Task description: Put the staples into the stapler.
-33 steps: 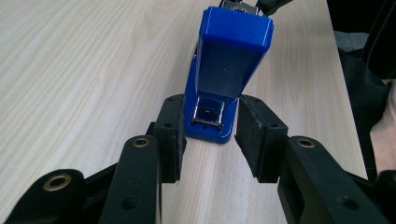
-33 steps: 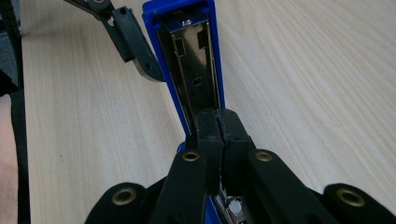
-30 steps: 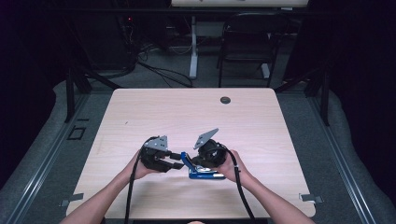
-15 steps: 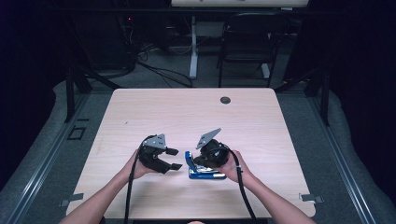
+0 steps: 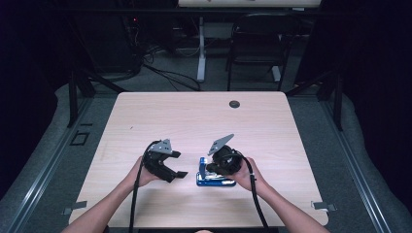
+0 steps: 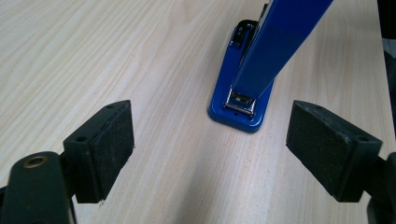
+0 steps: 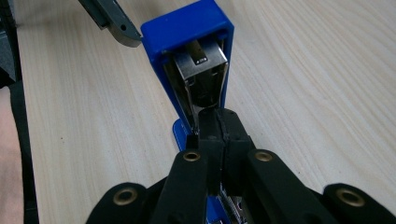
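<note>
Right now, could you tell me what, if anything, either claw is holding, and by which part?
The right claw is shut inside the opened blue stapler, apparently on its inner metal magazine. The left claw has just been opening and holds nothing.

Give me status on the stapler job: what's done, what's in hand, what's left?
Done: the blue stapler stands swung open, top arm raised off its base on the table. In hand: the right gripper is shut, jaws together inside the stapler's open channel; the left gripper has just been opening, nothing between its pads, short of the stapler. Left, probably: finishing inside the channel and closing the stapler.
</note>
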Motion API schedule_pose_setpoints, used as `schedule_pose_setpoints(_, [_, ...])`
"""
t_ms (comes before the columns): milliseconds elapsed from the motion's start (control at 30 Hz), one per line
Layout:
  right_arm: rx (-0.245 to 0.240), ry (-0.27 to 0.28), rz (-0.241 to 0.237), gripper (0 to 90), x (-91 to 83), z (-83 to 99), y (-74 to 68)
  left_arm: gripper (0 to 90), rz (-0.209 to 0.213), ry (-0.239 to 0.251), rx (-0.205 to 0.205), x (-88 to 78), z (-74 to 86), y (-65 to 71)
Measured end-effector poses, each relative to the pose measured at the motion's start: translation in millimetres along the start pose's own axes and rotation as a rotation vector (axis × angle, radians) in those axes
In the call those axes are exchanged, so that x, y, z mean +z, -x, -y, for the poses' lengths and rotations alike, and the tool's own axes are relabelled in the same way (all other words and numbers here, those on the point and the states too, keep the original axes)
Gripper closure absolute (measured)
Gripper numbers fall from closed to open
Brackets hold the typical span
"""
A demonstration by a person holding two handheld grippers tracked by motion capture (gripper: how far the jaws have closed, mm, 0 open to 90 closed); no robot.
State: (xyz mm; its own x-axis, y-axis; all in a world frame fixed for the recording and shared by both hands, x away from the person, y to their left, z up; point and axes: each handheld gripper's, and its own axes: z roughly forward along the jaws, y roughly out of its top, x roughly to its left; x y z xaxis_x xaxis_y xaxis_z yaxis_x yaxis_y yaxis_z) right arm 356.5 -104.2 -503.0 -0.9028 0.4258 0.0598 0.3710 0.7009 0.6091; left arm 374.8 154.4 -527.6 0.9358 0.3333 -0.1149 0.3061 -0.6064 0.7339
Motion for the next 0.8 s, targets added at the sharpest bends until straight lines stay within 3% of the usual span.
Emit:
schedule_pose_setpoints(233, [0.003,0.001,0.006,90.0,-2.4,0.2,-0.8,16.8,-0.03,0.03,0.019,0.4,-2.7,6.6])
schedule_pose_setpoints(333, [0.006,0.011,0.003,90.0,-2.3,0.8,-0.7,27.3,-0.015,0.065,0.041,2.3,-8.7,15.3])
schedule_pose_setpoints(500, [0.001,0.001,0.002,90.0,-2.3,0.5,-1.7,41.3,0.035,0.062,0.108,14.5,-18.0,30.9])
schedule_pose_setpoints(700, [0.012,0.007,0.003,90.0,-1.3,1.1,-1.8,61.0,0.032,0.057,0.123,24.6,-21.9,34.2])
schedule_pose_setpoints(800, [0.011,0.005,0.004,90.0,-1.3,1.2,-1.6,64.8,0.026,0.058,0.118,26.9,-22.5,33.2])
